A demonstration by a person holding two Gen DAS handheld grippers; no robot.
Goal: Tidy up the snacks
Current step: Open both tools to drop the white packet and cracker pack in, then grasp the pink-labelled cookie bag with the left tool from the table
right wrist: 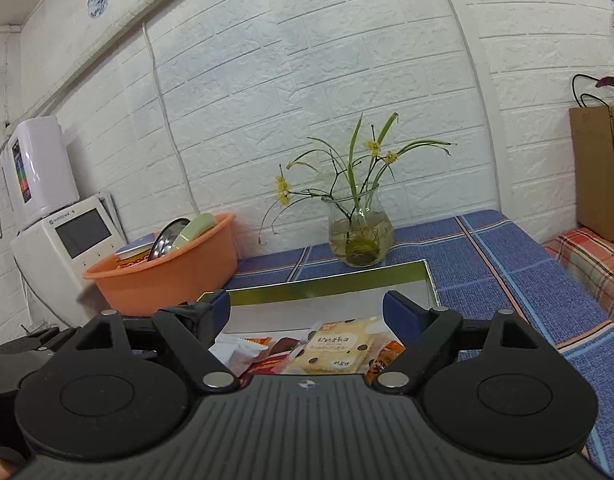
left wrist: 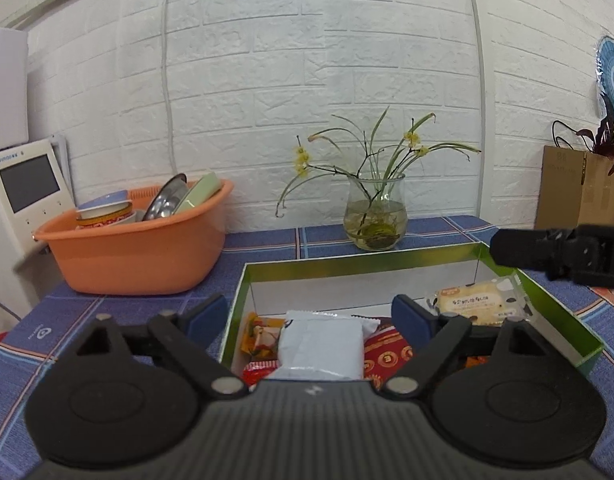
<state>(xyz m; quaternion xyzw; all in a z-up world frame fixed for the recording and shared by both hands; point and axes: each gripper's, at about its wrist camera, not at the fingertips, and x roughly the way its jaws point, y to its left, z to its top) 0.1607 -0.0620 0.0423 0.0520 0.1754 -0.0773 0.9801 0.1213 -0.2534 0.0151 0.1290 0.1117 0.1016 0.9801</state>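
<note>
Our left tongs (left wrist: 311,316) and right tongs (right wrist: 307,312) gape empty; white packet (left wrist: 321,346) lies lengthwise just ahead of left, inside box (left wrist: 347,266).

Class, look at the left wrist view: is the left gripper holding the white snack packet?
No. The left gripper stands open above the white snack packet, which lies loose in the green box.

- White brick-pattern wall (left wrist: 307,80) behind.
- Blue checked tablecloth (right wrist: 507,272) covers the table.
- Orange basin (left wrist: 139,256) of dishes at left.
- Glass vase (left wrist: 375,216) with flowers against the wall.
</note>
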